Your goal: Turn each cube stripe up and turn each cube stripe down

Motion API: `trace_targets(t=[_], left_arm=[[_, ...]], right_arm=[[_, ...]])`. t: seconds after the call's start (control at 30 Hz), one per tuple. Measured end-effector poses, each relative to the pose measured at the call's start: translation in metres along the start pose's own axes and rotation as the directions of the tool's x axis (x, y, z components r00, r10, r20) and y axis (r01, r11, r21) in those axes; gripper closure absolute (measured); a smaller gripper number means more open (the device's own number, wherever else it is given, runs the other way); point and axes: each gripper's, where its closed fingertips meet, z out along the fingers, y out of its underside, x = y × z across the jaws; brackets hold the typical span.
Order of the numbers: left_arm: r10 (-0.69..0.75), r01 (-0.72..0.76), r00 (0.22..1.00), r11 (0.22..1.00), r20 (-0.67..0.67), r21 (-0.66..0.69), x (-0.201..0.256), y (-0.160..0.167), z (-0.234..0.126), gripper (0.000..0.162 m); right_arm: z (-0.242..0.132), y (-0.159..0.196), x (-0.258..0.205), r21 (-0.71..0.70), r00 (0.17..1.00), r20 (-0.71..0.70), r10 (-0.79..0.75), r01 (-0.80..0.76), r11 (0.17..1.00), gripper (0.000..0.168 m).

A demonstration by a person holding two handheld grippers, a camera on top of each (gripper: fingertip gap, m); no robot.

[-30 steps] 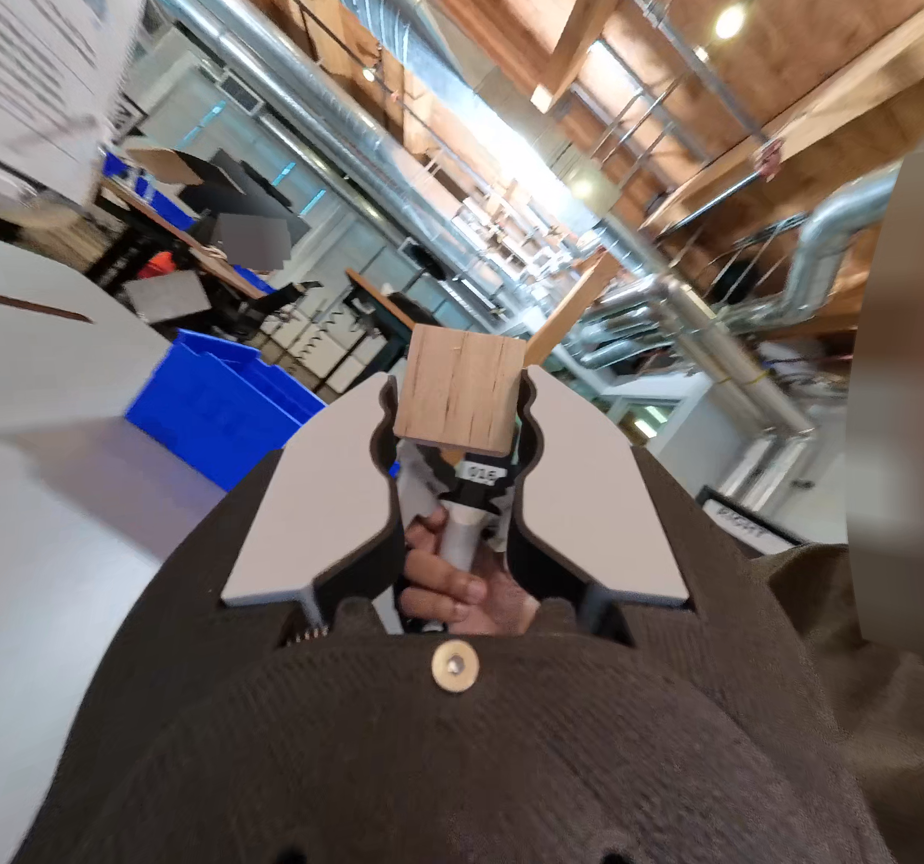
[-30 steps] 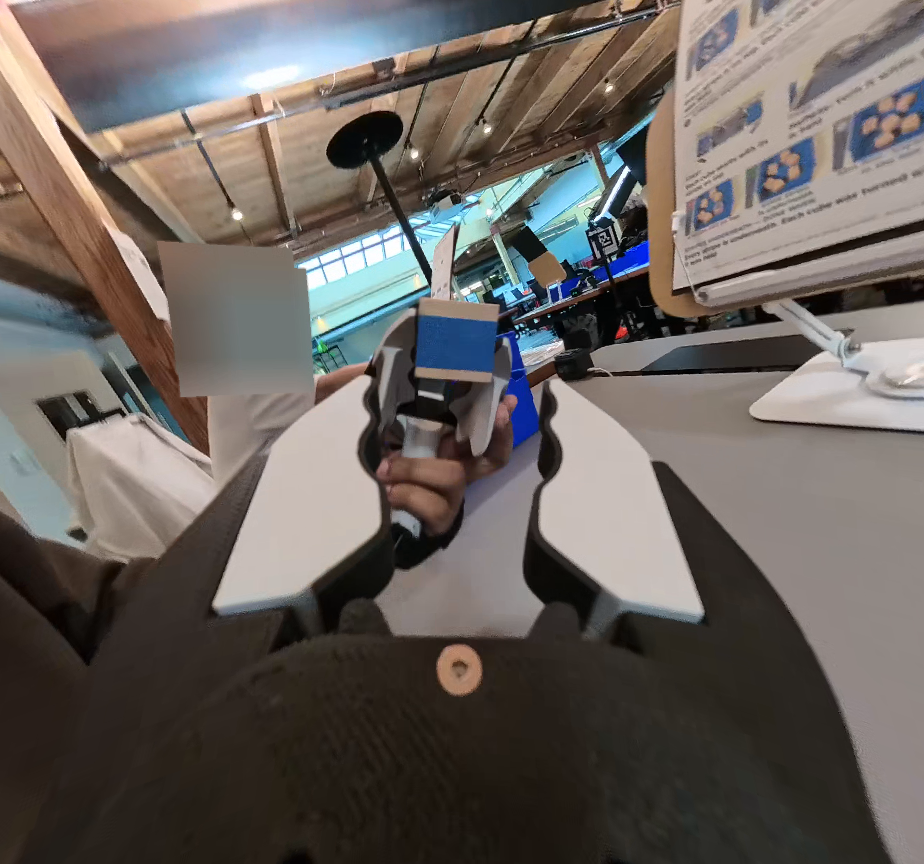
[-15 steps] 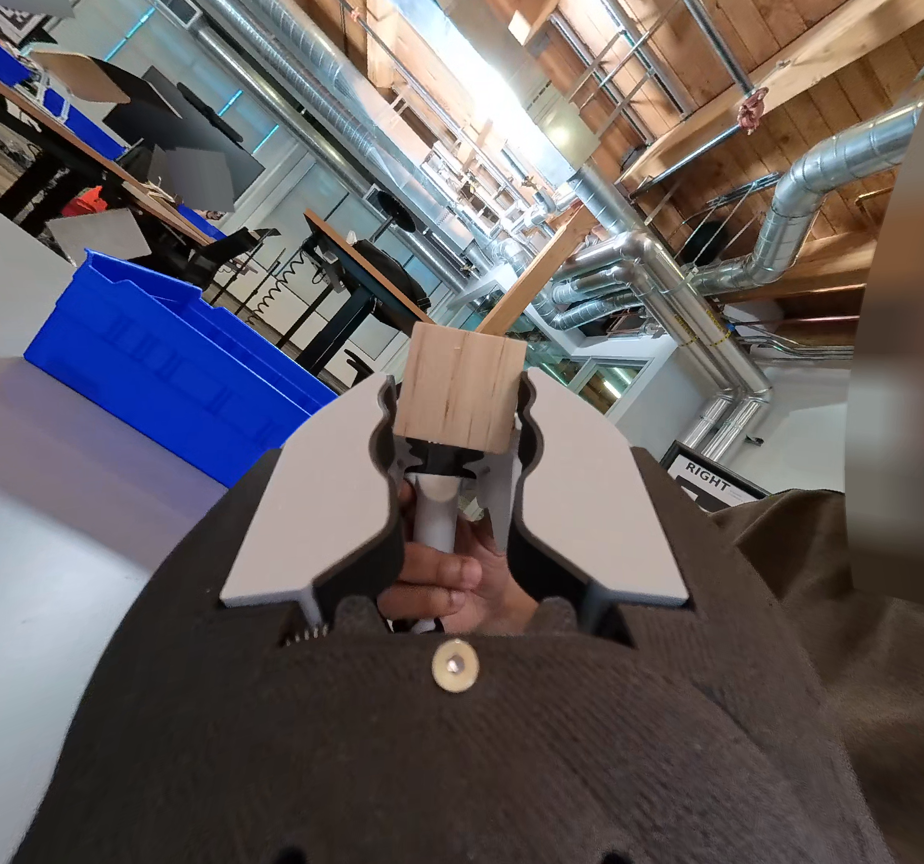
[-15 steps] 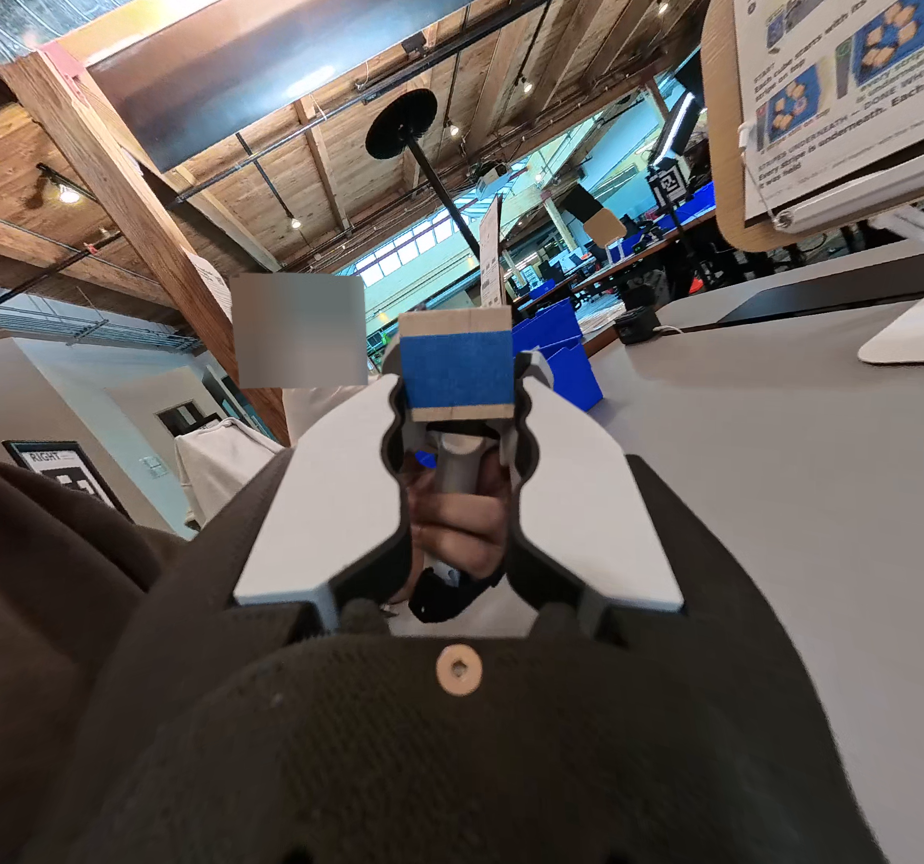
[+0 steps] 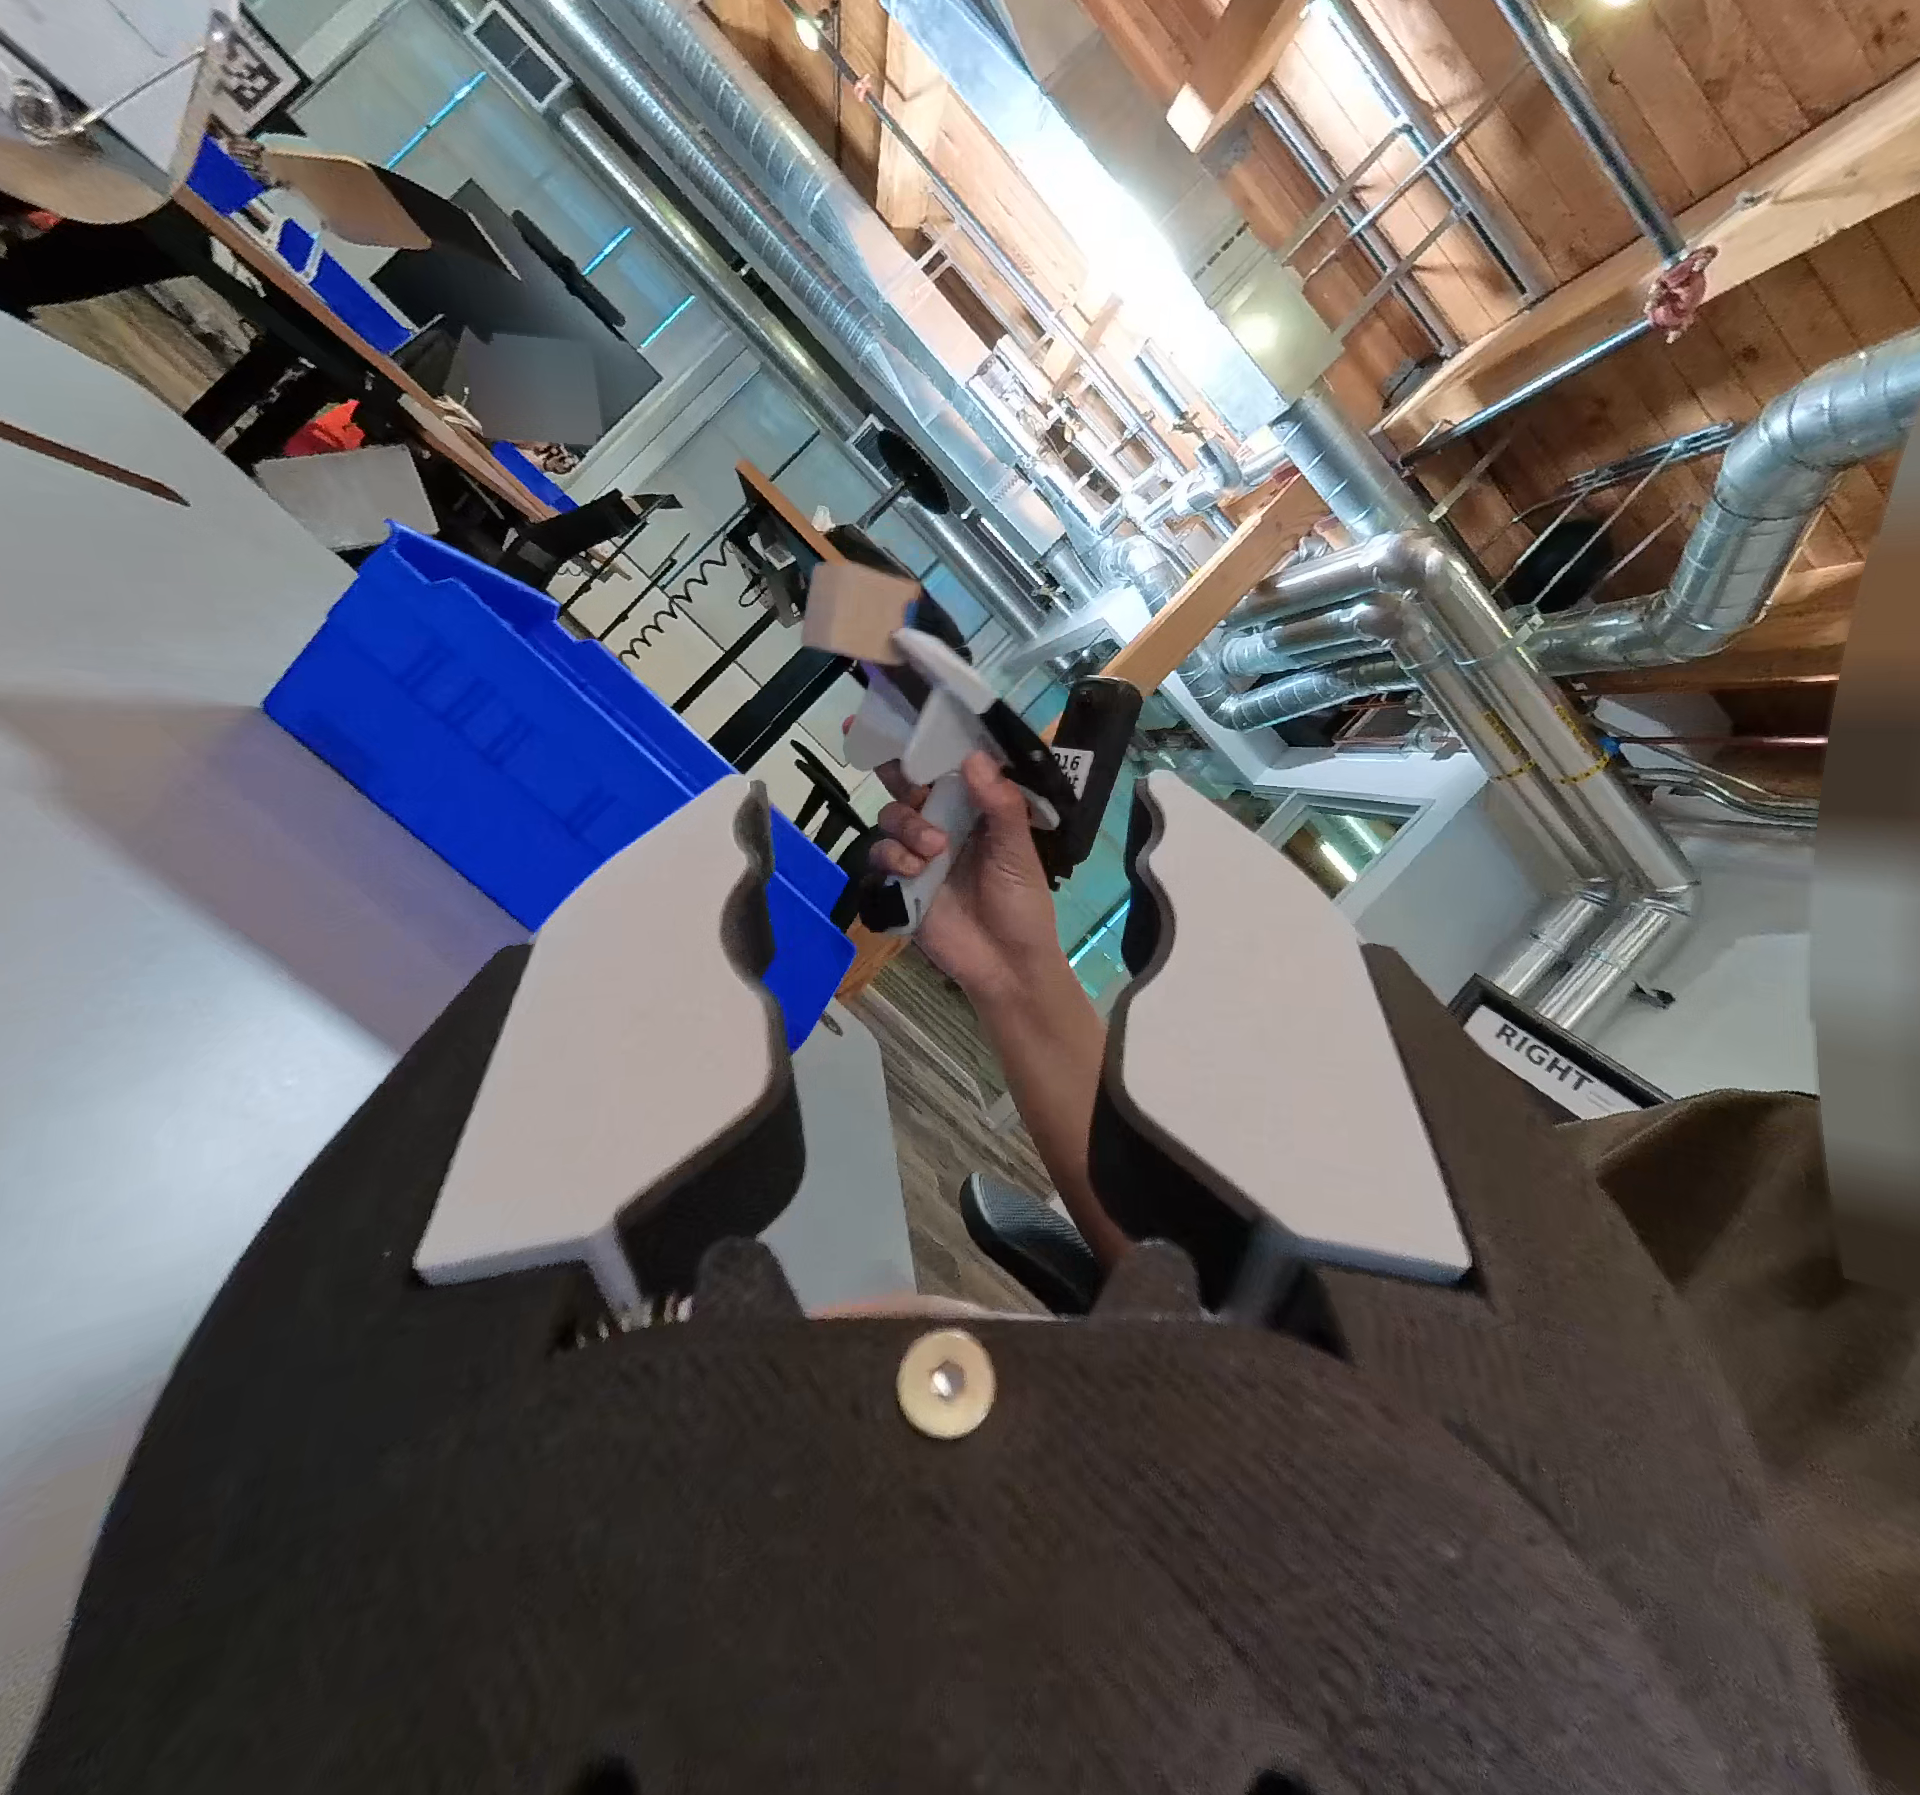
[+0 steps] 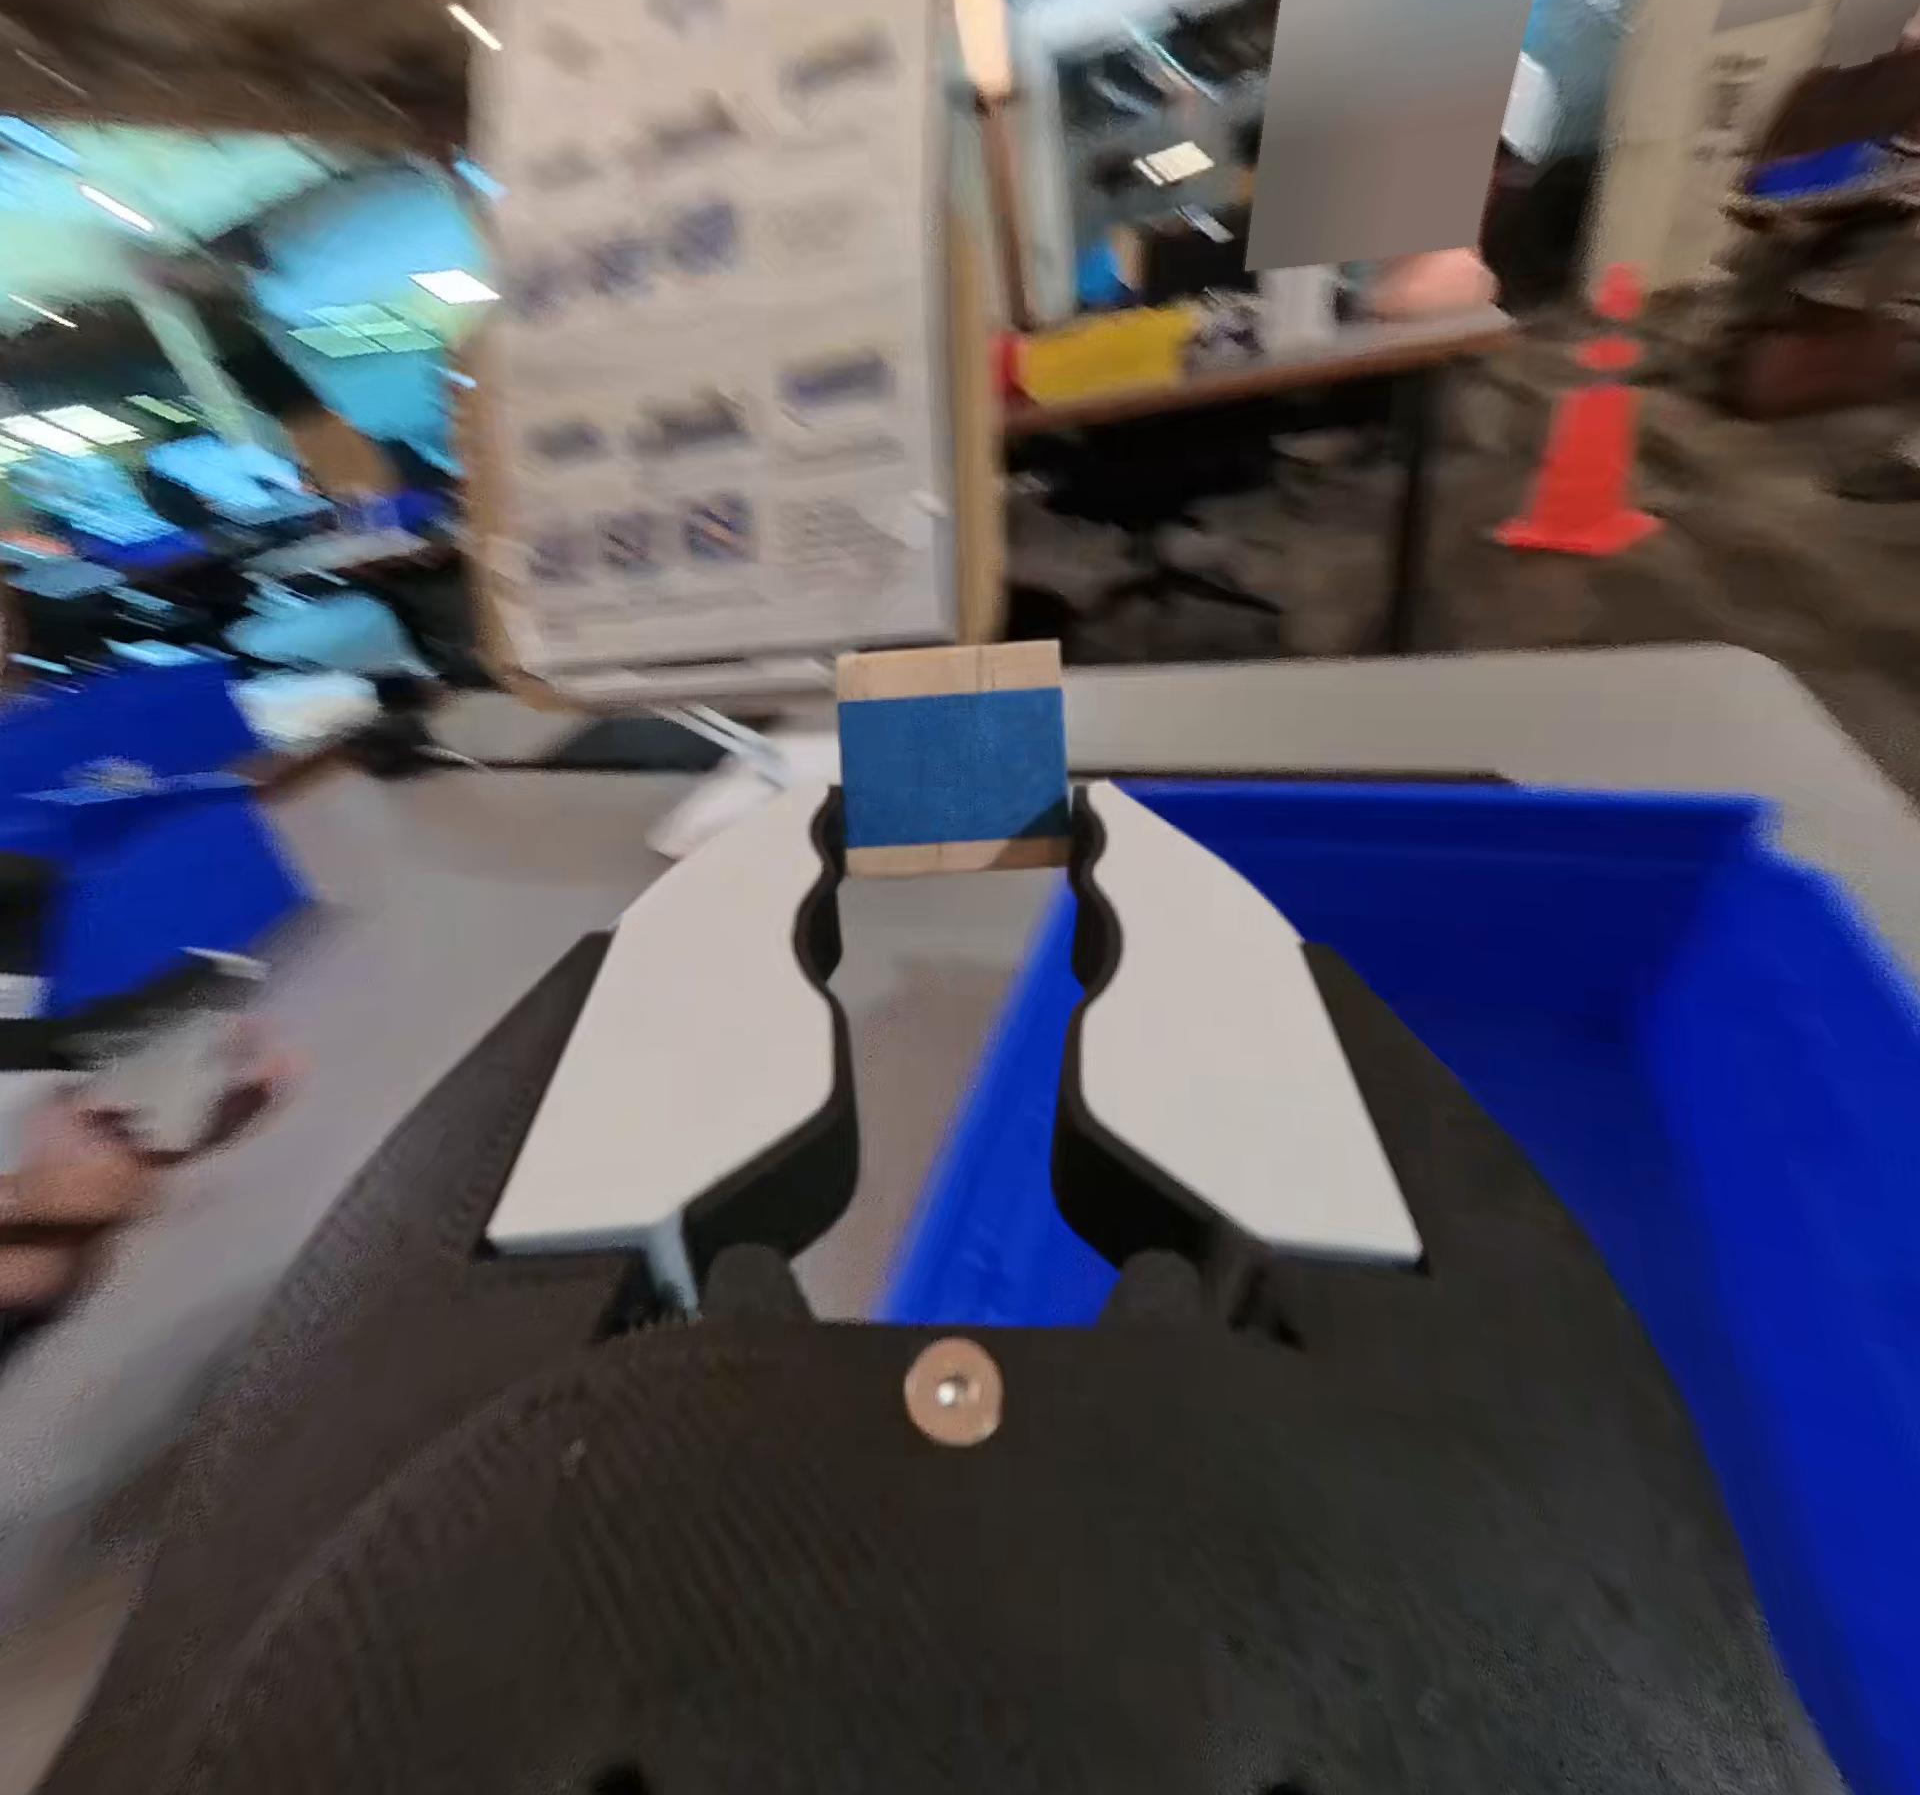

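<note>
Right hand-held gripper [image 6: 951,815] clamped on striped cube [image 6: 951,758], left hand-held gripper [image 5: 951,846] spread wide, empty

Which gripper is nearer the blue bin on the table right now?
Right. The right gripper, shut on the cube, hangs at the blue bin's near edge. The left gripper is open, with the bin ahead to its left.
</note>
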Motion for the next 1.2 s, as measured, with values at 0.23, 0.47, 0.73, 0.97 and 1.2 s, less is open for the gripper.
trace_targets(t=[0.23, 0.47, 0.73, 0.97, 1.2], left_arm=[[0.007, -0.005, 0.998, 1.0, 0.063, -0.022, -0.009, 0.007, -0.013, 0.096], [0.064, -0.063, 0.99, 0.998, 0.123, -0.014, -0.005, 0.001, -0.035, 0.095], [0.05, -0.056, 0.989, 0.998, 0.141, 0.041, -0.002, -0.008, -0.054, 0.095], [0.043, -0.049, 0.989, 0.998, 0.139, 0.035, -0.004, -0.007, -0.054, 0.095], [0.049, -0.049, 0.99, 0.999, 0.131, 0.0, -0.006, -0.003, -0.045, 0.095]], right_arm=[[0.014, 0.102, 0.087, -0.446, 0.965, -0.239, -0.11, -0.008, 0.895, 0.126], [0.025, 0.143, 0.104, -0.621, 0.956, -0.285, -0.076, -0.124, 0.774, 0.126], [0.042, 0.148, 0.1, -0.633, 0.964, -0.259, -0.065, -0.119, 0.765, 0.126], [0.033, 0.166, 0.085, -0.717, 0.969, -0.241, -0.044, -0.147, 0.681, 0.126], [0.033, 0.124, 0.083, -0.549, 0.97, -0.234, 0.065, -0.187, 0.814, 0.103]])
